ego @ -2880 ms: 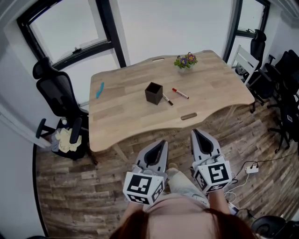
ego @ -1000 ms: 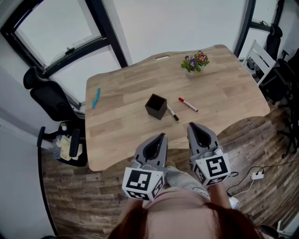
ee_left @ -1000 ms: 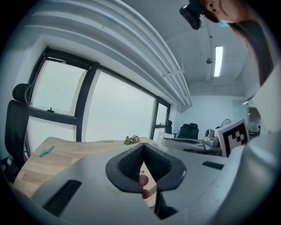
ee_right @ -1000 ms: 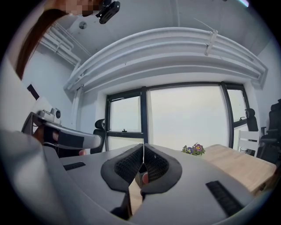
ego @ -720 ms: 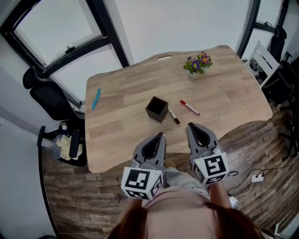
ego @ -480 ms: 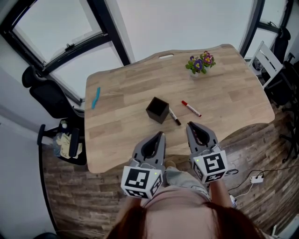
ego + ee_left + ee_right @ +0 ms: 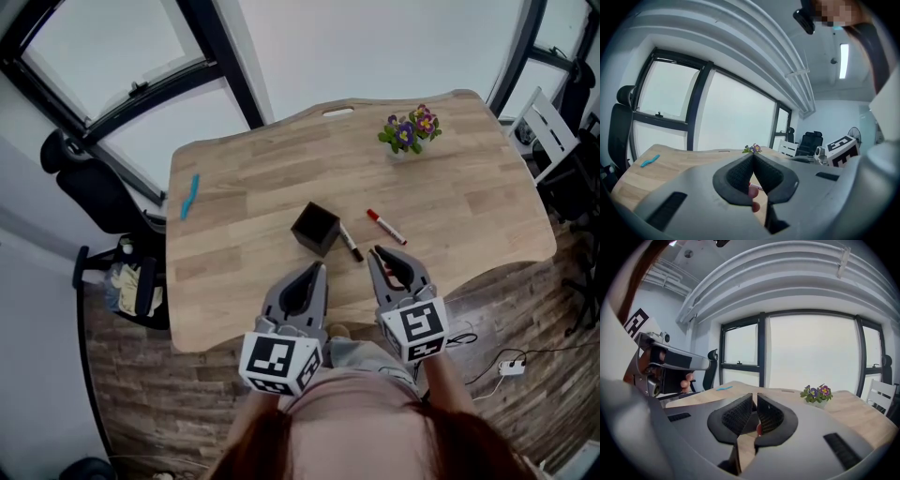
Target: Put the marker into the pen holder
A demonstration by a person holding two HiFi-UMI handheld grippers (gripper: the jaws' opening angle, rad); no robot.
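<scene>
Reaching from the near edge, neither gripper holds anything: the left gripper (image 7: 318,270) has its jaws pressed together at the tips, while the right gripper (image 7: 377,253) shows a narrow slit between its jaws. The black marker (image 7: 350,242) lies flat on the table (image 7: 244,187), just beside the pen holder (image 7: 315,229), and a red marker (image 7: 385,226) lies a little further right. A narrow jaw gap could nudge the round marker and roll it away, or the light holder could be knocked. No brand or writing is legible; only the square patterns on the cubes.
</scene>
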